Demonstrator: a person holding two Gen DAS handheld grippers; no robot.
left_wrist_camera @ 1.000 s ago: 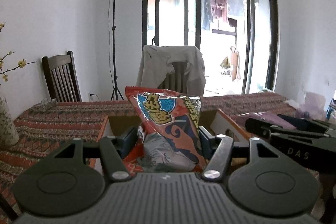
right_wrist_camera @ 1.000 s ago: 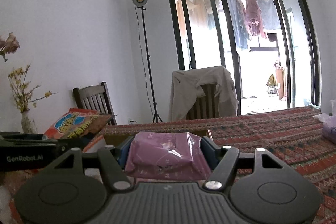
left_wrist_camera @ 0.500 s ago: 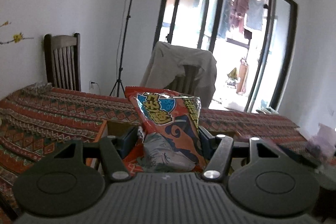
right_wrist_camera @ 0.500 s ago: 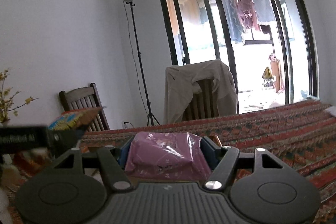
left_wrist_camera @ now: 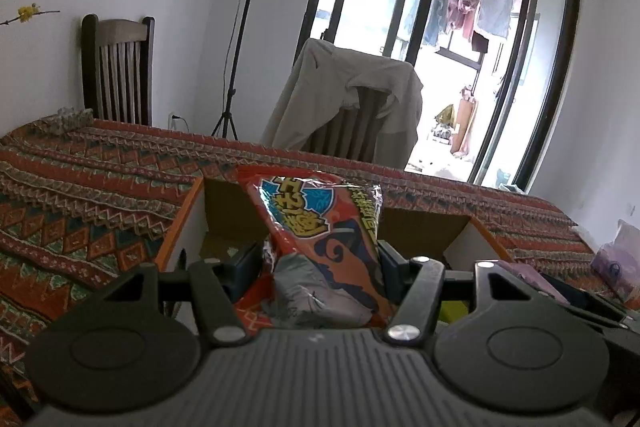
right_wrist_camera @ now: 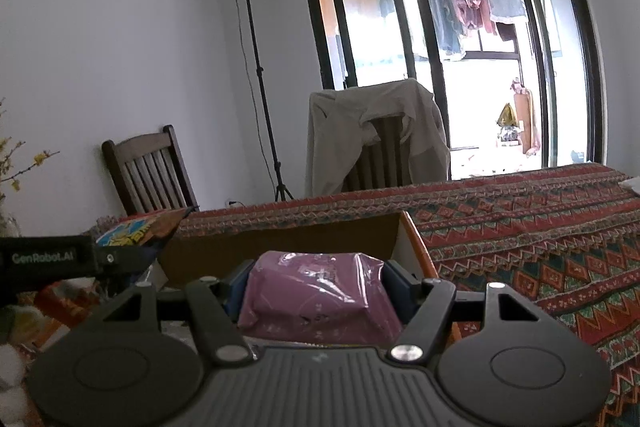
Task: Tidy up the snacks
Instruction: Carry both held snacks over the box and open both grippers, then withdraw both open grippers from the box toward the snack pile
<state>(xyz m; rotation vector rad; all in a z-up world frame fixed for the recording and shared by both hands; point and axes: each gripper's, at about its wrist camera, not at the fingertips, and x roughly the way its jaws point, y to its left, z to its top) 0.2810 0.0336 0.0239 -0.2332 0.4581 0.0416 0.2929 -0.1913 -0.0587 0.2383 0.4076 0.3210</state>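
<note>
Nearest the left wrist camera, the left gripper is clamped on one upright red snack bag, squeezed at its lower half so the top stands free. It hangs over the open cardboard box, likely ready to be lowered in. In the right wrist view, the right gripper is clamped on one purple packet, held by its sides and lying flat, also just above the box, near its right wall. The box sits on a table with a patterned red cloth. Beyond the table stand two wooden chairs: one bare, one draped with a beige jacket. One lamp stand rises by the wall.
</note>
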